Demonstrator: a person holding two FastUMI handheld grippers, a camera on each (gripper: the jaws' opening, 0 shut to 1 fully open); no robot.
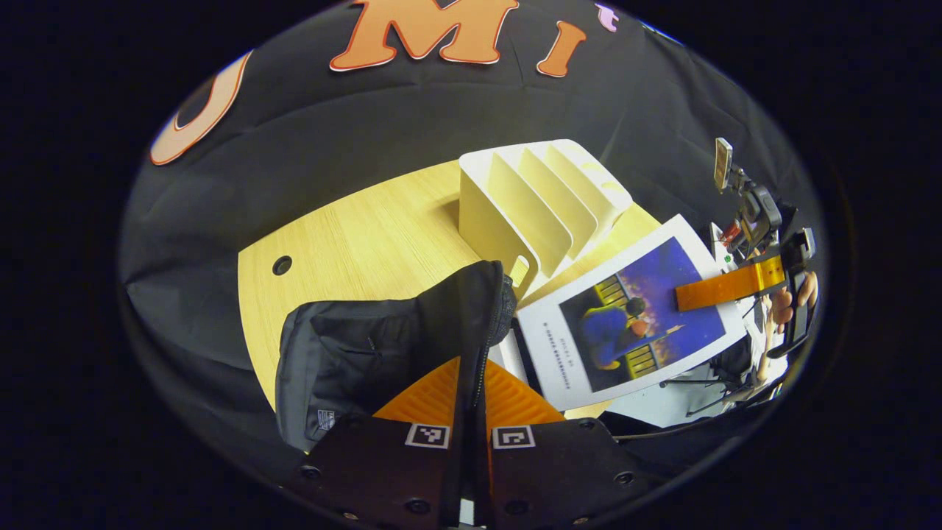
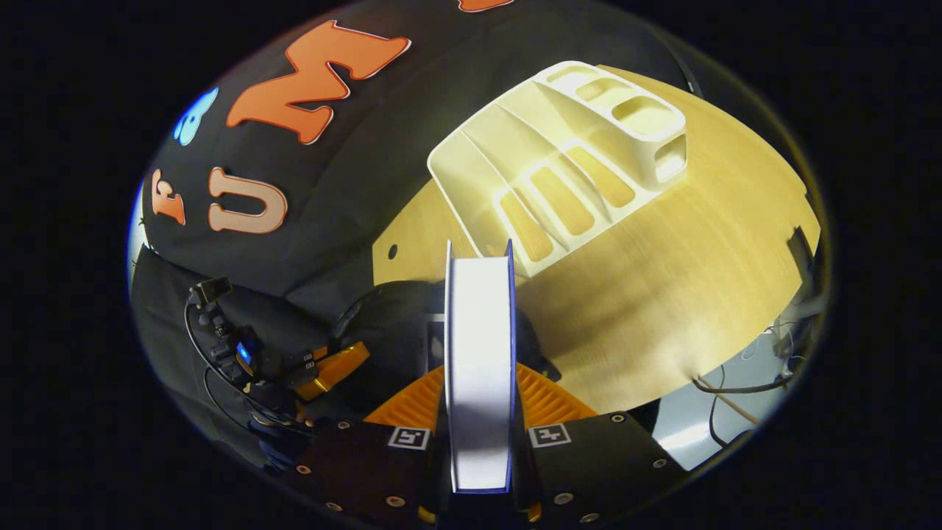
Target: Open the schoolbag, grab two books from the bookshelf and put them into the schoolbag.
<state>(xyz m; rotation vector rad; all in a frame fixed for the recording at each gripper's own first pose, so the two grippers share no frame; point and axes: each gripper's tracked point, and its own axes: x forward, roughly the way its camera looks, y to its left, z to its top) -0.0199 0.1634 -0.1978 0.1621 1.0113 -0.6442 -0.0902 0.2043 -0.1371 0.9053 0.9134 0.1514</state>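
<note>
Now you're holding the schoolbag (image 1: 383,346) flap pinched in the left gripper (image 1: 471,412) while the right gripper (image 2: 480,434) is clamping a book (image 2: 480,353) just above the schoolbag — next, lowering it inside.

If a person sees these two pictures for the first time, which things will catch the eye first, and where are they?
First is the book with its blue and purple cover, held by the right gripper above the open black schoolbag; in the right gripper view its white page edge stands upright between the jaws. Behind, the cream bookshelf stands on the wooden table. The left gripper pinches the schoolbag's edge.
</note>
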